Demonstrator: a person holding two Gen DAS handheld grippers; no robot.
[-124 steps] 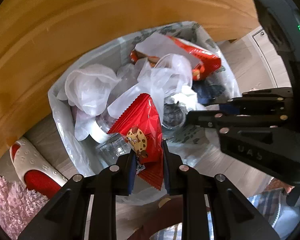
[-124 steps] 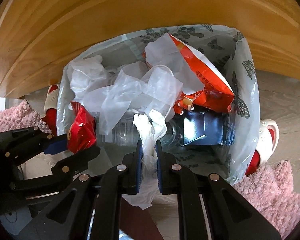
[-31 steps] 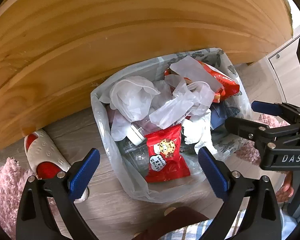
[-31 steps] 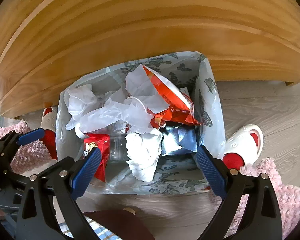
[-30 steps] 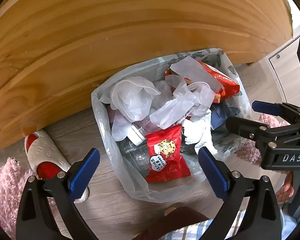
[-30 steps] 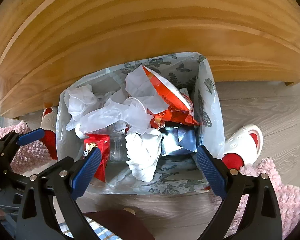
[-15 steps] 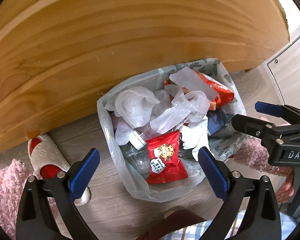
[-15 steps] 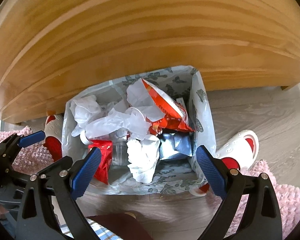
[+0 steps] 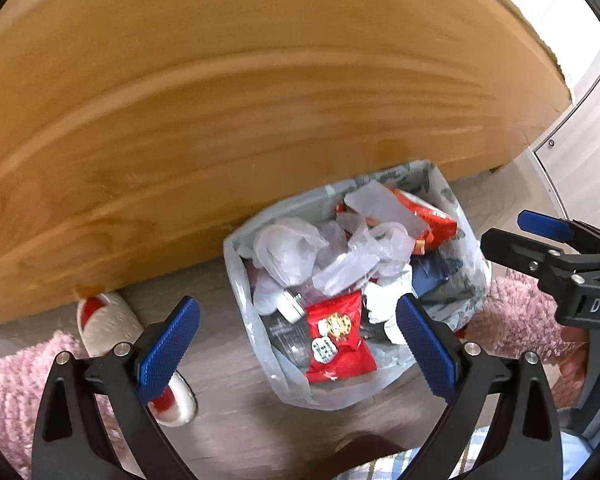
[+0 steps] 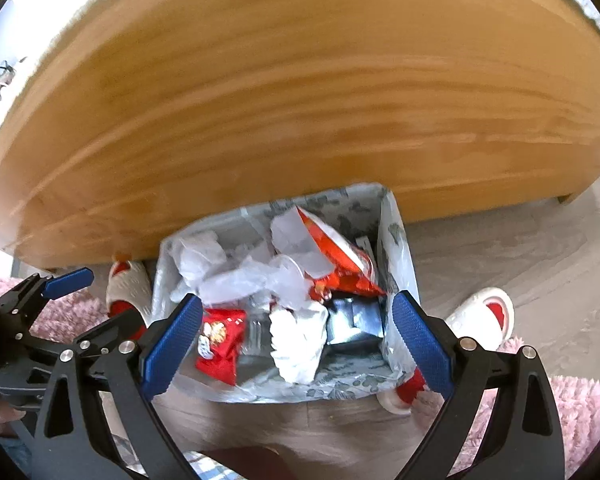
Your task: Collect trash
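Observation:
A trash bin lined with a butterfly-print bag (image 9: 466, 276) (image 10: 396, 256) stands on the floor against a wooden board. In it lie a red cookie packet (image 9: 338, 340) (image 10: 218, 340), a crumpled white tissue (image 10: 298, 340) (image 9: 380, 306), clear plastic bags (image 9: 332, 256) (image 10: 252, 280), an orange-red snack bag (image 9: 432, 220) (image 10: 336, 252) and a dark blue carton (image 10: 352, 320). My left gripper (image 9: 296, 348) is open and empty above the bin. My right gripper (image 10: 296, 348) is open and empty above it too, and shows at the right of the left wrist view (image 9: 540, 240).
A large wooden board (image 9: 220, 120) (image 10: 300, 100) rises behind the bin. White-and-red slippers lie left (image 9: 112, 320) and right (image 10: 484, 312) of it on the grey wood floor. Pink fluffy rugs (image 9: 4, 380) (image 10: 572, 420) flank the bin. The person's legs are at the bottom edge.
Both grippers have let go of the cookie packet and the tissue, which now lie in the bin. Both stand wide open and have risen away from the bin.

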